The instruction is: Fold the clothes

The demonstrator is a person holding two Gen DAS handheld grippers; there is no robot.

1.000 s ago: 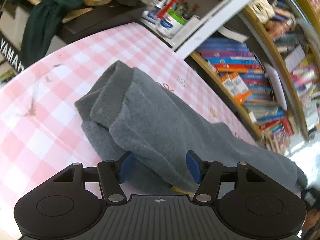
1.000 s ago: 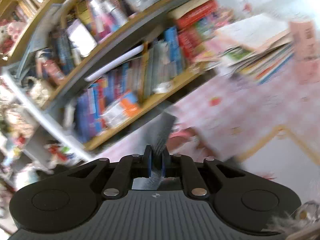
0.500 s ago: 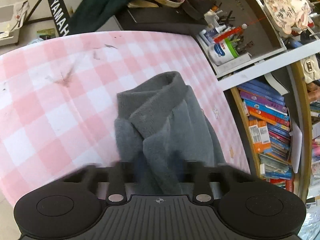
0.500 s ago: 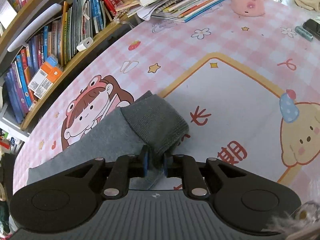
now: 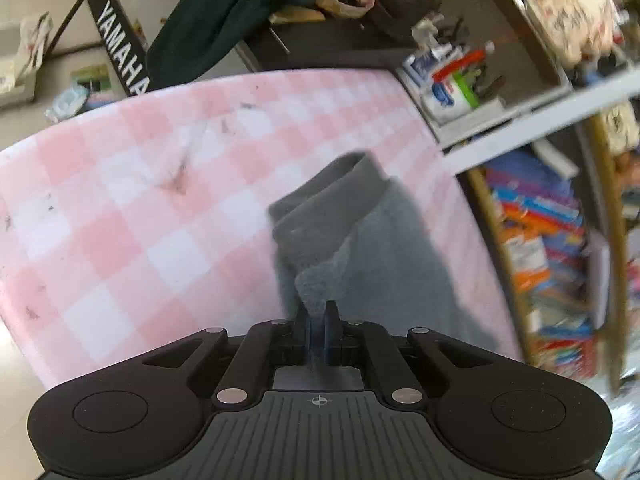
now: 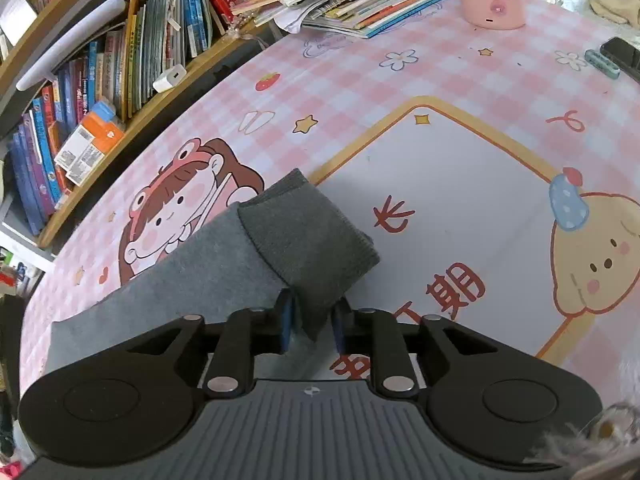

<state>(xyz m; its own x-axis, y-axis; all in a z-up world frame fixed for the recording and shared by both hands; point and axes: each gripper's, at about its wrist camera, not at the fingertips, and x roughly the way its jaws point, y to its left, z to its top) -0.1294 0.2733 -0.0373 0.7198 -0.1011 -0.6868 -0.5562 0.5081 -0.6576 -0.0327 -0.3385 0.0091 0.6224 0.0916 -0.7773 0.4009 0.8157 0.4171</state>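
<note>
Your left gripper [image 5: 318, 320] now pinches the grey garment [image 5: 360, 248] on the table [image 5: 120, 220] beside bookshelves [image 6: 100, 80], while your right gripper [image 6: 312, 326] has opened, cuff [image 6: 308, 240] loose between.

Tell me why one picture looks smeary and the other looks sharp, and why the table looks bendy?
Left wrist view: motion blur smears the bookshelf and the grey garment, which the left gripper pinches. Right wrist view: sharp; the book spines and the tablecloth cartoons look crisp, and the right gripper shows clearly. Both views: the fisheye lens curves the straight table edge.
</note>
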